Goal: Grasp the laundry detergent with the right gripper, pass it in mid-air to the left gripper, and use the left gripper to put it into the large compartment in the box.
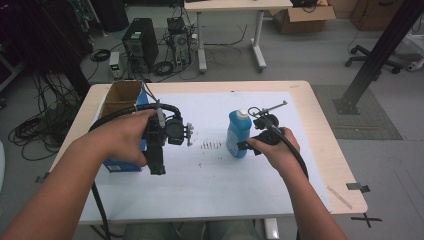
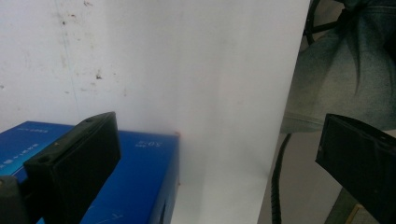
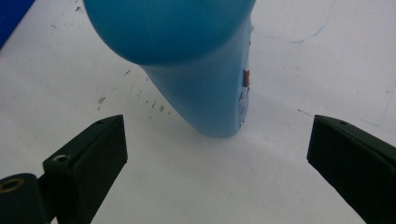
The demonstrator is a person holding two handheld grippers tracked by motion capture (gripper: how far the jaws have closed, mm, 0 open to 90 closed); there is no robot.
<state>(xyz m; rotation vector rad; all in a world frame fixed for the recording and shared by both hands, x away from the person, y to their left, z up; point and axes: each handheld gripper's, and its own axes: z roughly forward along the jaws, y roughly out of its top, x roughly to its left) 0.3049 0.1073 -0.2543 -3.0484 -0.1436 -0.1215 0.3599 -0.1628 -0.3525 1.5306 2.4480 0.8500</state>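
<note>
A blue bottle [image 1: 238,134] with a white cap stands upright right of the middle of the white sheet [image 1: 210,180]. My right gripper [image 1: 246,146] sits low beside its base, on the bottle's right. In the right gripper view the jaws [image 3: 218,135] are open wide, and the bottle [image 3: 205,84] stands just ahead between their lines, untouched. My left gripper [image 1: 158,167] is held above the near end of a blue box [image 1: 120,164] and points toward the table's near edge. Its jaws [image 2: 217,135] are open and empty, with the blue box [image 2: 135,177] under the left one.
An open cardboard box [image 1: 120,97] stands at the table's back left, behind the blue box. Small dark marks [image 1: 210,145] dot the sheet between the grippers. The sheet's near edge [image 2: 280,140] and the person's trousers [image 2: 345,70] lie beyond the left jaws. Computers and cables crowd the floor behind.
</note>
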